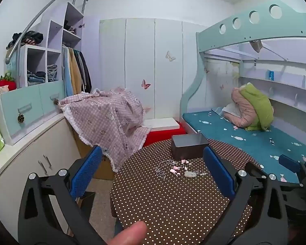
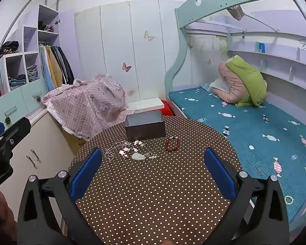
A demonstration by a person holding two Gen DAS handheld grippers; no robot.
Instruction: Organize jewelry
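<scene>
The left gripper [image 1: 152, 171] holds its blue-padded jaws spread as wide as they go, with nothing between them; it hangs above the near part of the round counter [image 1: 173, 204], which wears a brown cloth with pale dots. The right gripper [image 2: 152, 171] stands the same way, jaws fully apart and empty, over the same counter [image 2: 153, 194]. A fingertip [image 1: 130, 232] shows at the bottom edge of the left wrist view.

Beyond the jaws, the jewelry lies loose on the cloth, toward the far side of the counter. A silver chain [image 2: 112, 153] sprawls at the left of the cluster, small pink pieces [image 2: 124, 153] sit beside it, and a pale green pendant [image 2: 138, 156] lies in the middle with a short string of pearly beads [image 2: 151, 155] just to its right. A red bead bracelet [image 2: 172, 144] rests a little apart on the right. Just behind the cluster stands an open dark grey box [image 2: 145, 127], near the counter's far edge; its inside looks empty in the left wrist view [image 1: 188, 146].

To the right of the counter runs a bed with a teal cover [image 2: 255, 134], and a pale bead bracelet [image 2: 288, 200] lies on it near the right gripper.
</scene>
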